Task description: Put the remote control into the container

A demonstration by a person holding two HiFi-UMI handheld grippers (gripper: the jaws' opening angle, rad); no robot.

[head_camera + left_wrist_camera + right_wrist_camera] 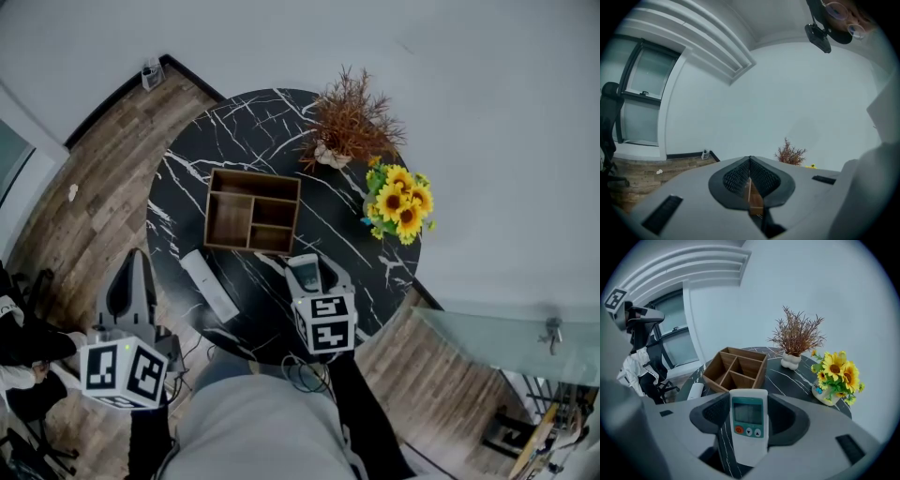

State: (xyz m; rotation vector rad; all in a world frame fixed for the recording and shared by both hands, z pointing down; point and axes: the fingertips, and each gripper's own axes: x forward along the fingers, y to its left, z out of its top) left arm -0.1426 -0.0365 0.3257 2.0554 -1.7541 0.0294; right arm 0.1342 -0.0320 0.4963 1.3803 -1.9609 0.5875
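Note:
A white remote control point(749, 423) with a small screen and an orange button stands upright between the jaws of my right gripper point(749, 405), which is shut on it. In the head view that gripper point(306, 269) holds the remote point(304, 275) above the black table, just in front of the wooden container point(252, 210), an open box with several compartments. The container point(736, 368) lies ahead of the jaws in the right gripper view. My left gripper point(135, 266) is off the table's left front edge, shut and holding nothing. The left gripper point(750, 163) faces the white wall.
A second white remote point(208, 285) lies on the round black marble table point(187, 187), left of the held one. A dried plant in a white pot point(345, 127) and a sunflower pot point(399, 202) stand at the table's far right. A glass surface point(506, 342) sits at the right.

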